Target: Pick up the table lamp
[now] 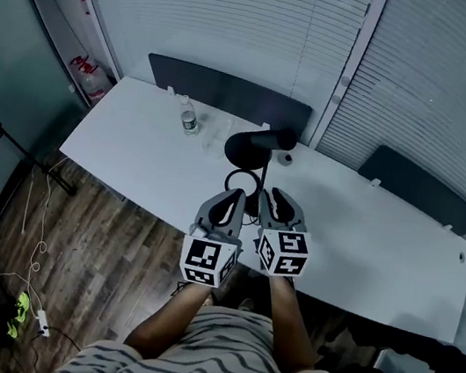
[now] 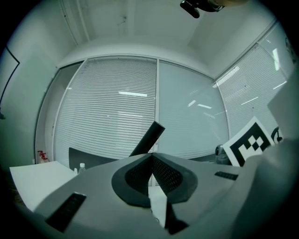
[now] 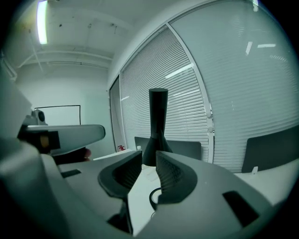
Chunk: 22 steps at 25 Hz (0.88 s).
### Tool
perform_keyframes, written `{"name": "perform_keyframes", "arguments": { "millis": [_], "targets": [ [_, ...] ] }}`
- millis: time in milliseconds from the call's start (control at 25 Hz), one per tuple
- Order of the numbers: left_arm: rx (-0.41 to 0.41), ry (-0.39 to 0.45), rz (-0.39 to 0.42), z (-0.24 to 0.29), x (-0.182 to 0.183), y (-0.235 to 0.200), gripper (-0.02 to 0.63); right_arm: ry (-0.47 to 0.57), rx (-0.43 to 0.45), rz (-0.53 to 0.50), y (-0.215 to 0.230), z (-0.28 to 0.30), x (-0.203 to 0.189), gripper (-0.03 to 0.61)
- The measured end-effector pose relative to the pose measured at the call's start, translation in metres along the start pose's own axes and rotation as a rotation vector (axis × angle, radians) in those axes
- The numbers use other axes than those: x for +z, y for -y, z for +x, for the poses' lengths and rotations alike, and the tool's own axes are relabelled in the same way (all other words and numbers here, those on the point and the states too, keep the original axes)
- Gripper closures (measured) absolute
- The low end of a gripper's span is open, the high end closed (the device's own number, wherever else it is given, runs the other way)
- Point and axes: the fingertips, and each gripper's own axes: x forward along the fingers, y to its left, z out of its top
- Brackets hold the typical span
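The lift has not begun. The table lamp (image 1: 254,145) stands on its round base on the white tabletop (image 1: 131,154), at the centre of the head view, with nothing gripping it. Both tongs hover just below it in that frame, short of its stem. The left tongs (image 1: 230,200) are pressed together at the tips with nothing in them. The right tongs (image 1: 277,202) stand a little apart and empty, with the lamp's upright stem (image 3: 158,121) showing beyond the gap. Still to do are reaching in, closing on the lamp and raising it.

A black cable loop (image 1: 243,181) lies on the tabletop between the tongs and the lamp base and could snag. A water bottle (image 1: 189,118) stands left of the lamp, clear of the approach.
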Motion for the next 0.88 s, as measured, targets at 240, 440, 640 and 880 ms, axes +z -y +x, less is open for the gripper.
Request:
{"name": "perform_keyframes", "arguments": {
  "millis": [240, 440, 640, 880],
  "targets": [
    [0.0, 0.001, 0.004, 0.011, -0.002, -0.007, 0.607, 0.0, 0.017, -0.02, 0.01, 0.027, -0.014, 0.457],
    [0.012, 0.0, 0.007, 0.016, -0.003, -0.013, 0.606, -0.033, 0.029, -0.041, 0.017, 0.053, -0.038, 0.437],
    [0.024, -0.006, 0.015, 0.019, -0.004, -0.016, 0.607, -0.023, 0.053, -0.054, 0.023, 0.069, -0.05, 0.419],
    [0.05, -0.019, 0.023, 0.02, -0.011, -0.022, 0.607, -0.06, 0.058, -0.049, 0.036, 0.091, -0.074, 0.418]
  ]
}}
